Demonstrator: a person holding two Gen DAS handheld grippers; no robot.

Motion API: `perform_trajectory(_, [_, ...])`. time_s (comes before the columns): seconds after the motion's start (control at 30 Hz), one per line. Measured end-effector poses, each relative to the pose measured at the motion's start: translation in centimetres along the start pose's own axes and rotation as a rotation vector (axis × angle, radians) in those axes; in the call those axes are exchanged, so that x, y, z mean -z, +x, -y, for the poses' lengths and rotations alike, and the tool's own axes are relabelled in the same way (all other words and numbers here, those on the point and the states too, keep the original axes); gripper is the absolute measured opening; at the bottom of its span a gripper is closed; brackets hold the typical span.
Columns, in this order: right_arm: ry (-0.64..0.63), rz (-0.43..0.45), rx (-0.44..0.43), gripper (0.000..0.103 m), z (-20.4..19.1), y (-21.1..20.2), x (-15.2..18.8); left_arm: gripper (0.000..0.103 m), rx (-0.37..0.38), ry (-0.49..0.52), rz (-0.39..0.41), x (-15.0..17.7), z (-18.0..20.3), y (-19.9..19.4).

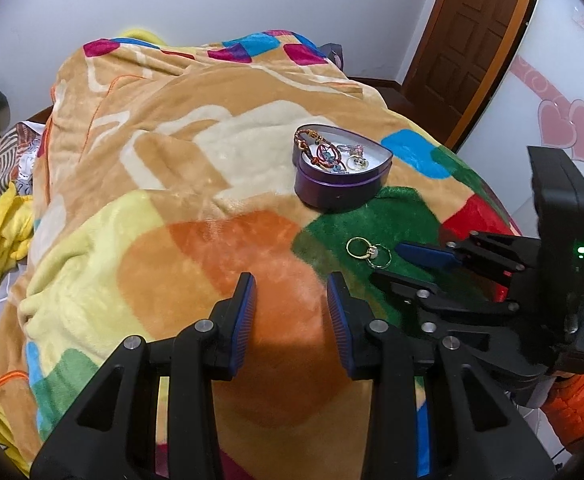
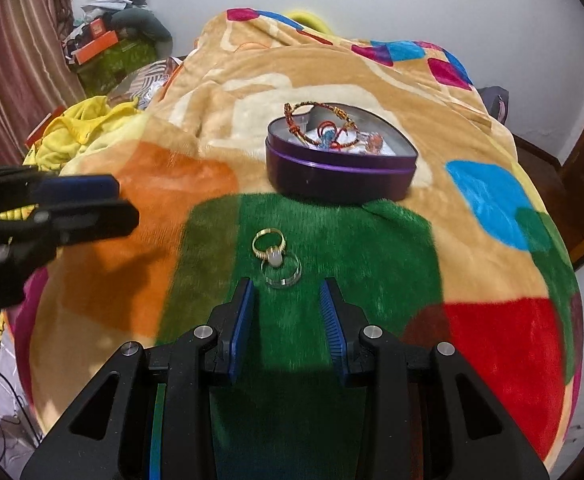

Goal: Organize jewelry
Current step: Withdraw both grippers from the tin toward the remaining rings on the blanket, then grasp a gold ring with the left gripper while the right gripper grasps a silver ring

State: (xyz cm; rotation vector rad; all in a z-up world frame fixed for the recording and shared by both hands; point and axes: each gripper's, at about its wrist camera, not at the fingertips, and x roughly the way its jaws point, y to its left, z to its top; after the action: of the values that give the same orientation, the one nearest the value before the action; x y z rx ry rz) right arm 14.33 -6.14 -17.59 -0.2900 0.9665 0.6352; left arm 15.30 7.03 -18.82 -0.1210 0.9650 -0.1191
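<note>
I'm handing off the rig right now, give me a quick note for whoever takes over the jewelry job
Left gripper: jaws open, empty, over the orange patch of the blanket.
Right gripper: jaws open, empty, just short of the two rings.
Heart-shaped purple tin: open on the blanket, already holding a braided bracelet and other small pieces.
Left to do: gold ring with a pale stone and silver ring, touching each other on the green patch in front of the tin, not yet picked up.
</note>
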Motion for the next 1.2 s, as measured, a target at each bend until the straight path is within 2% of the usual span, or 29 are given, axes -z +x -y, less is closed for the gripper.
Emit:
perform_trajectory(0.17, [-0.018, 0.012, -0.003, 0.031, -0.4, 0.6, 0.0, 0.036, 0.003, -0.003, -0.003, -0.3, -0.1, 0.3])
perform_trajectory(0.27, [-0.014, 0.022, -0.019, 0.019, -0.1, 0.2, 0.4, 0.036, 0.005, 0.0, -0.005, -0.5, 0.1, 0.5])
perform_trajectory(0.43, [0.003, 0.036, -0.049, 0.019, 0.4, -1.0, 0.9, 0.036, 0.016, 0.011, -0.015, -0.7, 0.8, 1.0])
perform_trajectory(0.9, [0.074, 0.137, -0.027, 0.019, 2.9, -4.9, 1.0, 0.036, 0.058, 0.051, -0.043, -1.4, 3.8, 2.5])
perform_trajectory(1.2, [0.147, 0.147, -0.003, 0.019, 5.3, -5.4, 1.7, 0.036, 0.098, 0.104, -0.087, -1.5, 6.7, 4.7])
